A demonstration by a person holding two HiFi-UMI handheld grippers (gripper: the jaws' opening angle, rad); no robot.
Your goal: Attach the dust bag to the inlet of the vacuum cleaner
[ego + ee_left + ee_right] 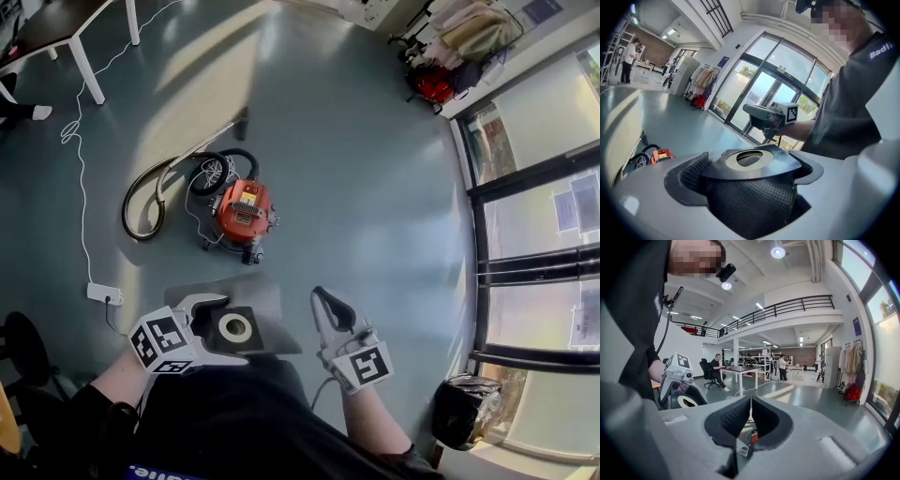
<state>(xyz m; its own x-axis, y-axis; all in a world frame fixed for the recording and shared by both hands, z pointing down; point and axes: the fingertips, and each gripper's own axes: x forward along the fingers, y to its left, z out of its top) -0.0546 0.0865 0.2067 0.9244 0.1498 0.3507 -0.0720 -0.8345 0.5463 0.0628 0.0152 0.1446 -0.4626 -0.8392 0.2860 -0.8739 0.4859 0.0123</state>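
White lettering on your dark sleeve (880,52), up and to the right of your left gripper (230,326), begins "Badi" before the picture's edge cuts it off. The label on the orange vacuum cleaner (246,211), ahead of that gripper, is too small to read. The marker cube (792,112) opposite it bears only black-and-white squares, no words.

Left gripper (223,326): jaws clamped on the dust bag (255,321). Right gripper (323,298): jaws closed, empty. Both forearms extend forward.
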